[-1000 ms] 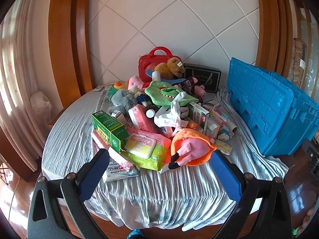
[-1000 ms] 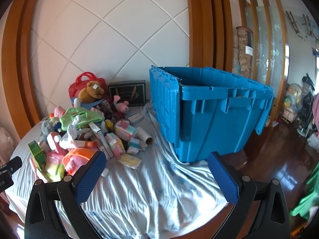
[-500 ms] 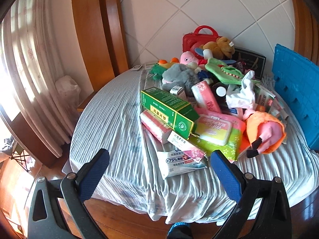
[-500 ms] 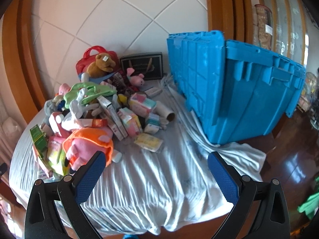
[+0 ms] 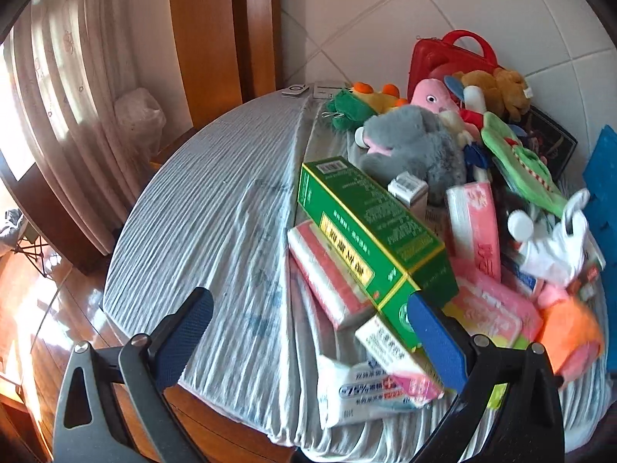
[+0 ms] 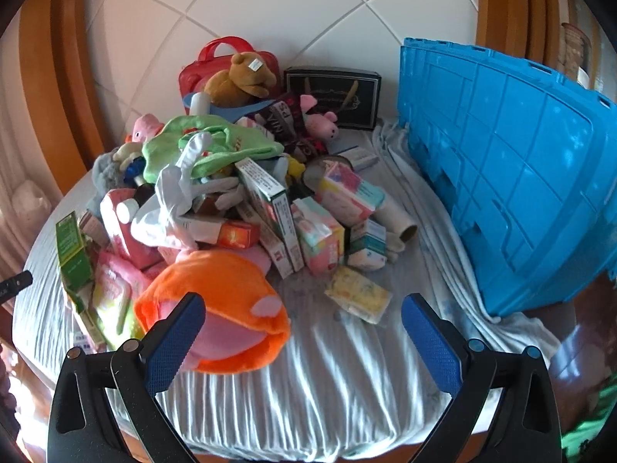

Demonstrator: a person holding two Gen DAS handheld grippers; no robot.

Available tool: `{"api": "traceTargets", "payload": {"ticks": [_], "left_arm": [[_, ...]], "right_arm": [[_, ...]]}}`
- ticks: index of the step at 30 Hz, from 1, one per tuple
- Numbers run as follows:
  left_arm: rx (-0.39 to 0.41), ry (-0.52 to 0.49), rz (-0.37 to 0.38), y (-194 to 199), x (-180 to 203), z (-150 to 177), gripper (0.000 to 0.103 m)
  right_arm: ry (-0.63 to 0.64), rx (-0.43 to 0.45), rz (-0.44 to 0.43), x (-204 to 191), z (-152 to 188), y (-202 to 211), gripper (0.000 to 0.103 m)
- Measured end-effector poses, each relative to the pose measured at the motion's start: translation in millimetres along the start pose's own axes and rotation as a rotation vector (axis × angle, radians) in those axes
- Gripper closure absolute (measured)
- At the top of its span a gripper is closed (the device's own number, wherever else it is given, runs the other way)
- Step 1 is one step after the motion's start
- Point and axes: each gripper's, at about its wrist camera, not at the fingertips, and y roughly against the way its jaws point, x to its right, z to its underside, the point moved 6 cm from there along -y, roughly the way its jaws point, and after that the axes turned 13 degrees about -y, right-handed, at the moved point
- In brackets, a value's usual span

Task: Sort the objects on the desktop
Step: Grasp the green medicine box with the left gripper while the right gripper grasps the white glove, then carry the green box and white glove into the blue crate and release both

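A heap of toys and boxes covers a round table under a pale striped cloth (image 5: 216, 208). My left gripper (image 5: 308, 332) is open at the table's near left edge; its right finger stands in front of the end of a long green box (image 5: 370, 235) that lies on a pink pack (image 5: 327, 274). A white wipes pack (image 5: 362, 389) lies just below. My right gripper (image 6: 297, 332) is open over the near cloth, its left finger beside an orange and pink plush (image 6: 223, 308). A small yellow pack (image 6: 358, 295) lies between the fingers, farther off.
A big blue crate (image 6: 516, 177) stands on the right of the table. At the back sit a red case (image 6: 216, 65), a brown bear (image 6: 239, 81) and a black box (image 6: 333, 96). Curtains (image 5: 65, 115) and wooden floor are to the left.
My left gripper has swung left and come closer, so the green box now fills the view. My right gripper has turned left and down toward the heap; the crate has shifted to the right.
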Motion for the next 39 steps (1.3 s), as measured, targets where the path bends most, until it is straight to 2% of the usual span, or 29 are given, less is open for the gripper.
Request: {"api": "traceTargets", "payload": {"ticks": [2,6,10,13,16,19,22,23,25,27,33,35,36,39], "left_arm": [[-0.019,0.027,-0.016,-15,1,-21,0.000],[-0.052,0.001,-0.008,-46,17,-45,0.003],[-0.129,-0.026,0.000,-79,35,-43,0.004],[-0.143,-0.002,0.024,-90,40,-43,0.004],[-0.149,0.014,0.015,-100,44,-48,0.004],[-0.189,0.038,0.013,-110,47,-46,0.005],[-0.206,0.026,0.021,-111,54,-38,0.041],[-0.195,0.018,0.018,-108,55,-36,0.042],[-0.170,0.003,0.010,-100,55,-35,0.044],[-0.139,-0.015,0.000,-90,54,-39,0.045],[-0.031,-0.089,-0.007,-57,52,-57,0.049],[-0.010,-0.108,-0.018,-51,50,-59,0.050],[0.005,-0.103,-0.009,-48,47,-60,0.050],[0.068,-0.104,0.016,-31,39,-68,0.050]], "right_arm": [[-0.004,0.001,0.007,-6,-12,-7,0.000],[-0.014,-0.008,0.006,-13,-32,-17,0.000],[-0.012,-0.042,-0.007,-16,-38,-28,0.000],[0.003,-0.063,-0.003,-18,-39,-39,0.000],[0.013,-0.079,-0.013,-19,-42,-54,0.000],[0.017,-0.110,-0.064,-23,-49,-66,0.000],[0.070,-0.115,-0.148,-41,-53,-66,0.000],[0.095,-0.120,-0.174,-49,-53,-65,0.002],[0.124,-0.147,-0.246,-67,-50,-66,0.024],[0.140,-0.185,-0.301,-82,-46,-71,0.036],[0.181,-0.244,-0.328,-119,-28,-100,0.038],[0.200,-0.255,-0.314,-129,-22,-109,0.063],[0.207,-0.252,-0.303,-133,-21,-111,0.092],[0.217,-0.210,-0.310,-140,-27,-102,0.094]]}}
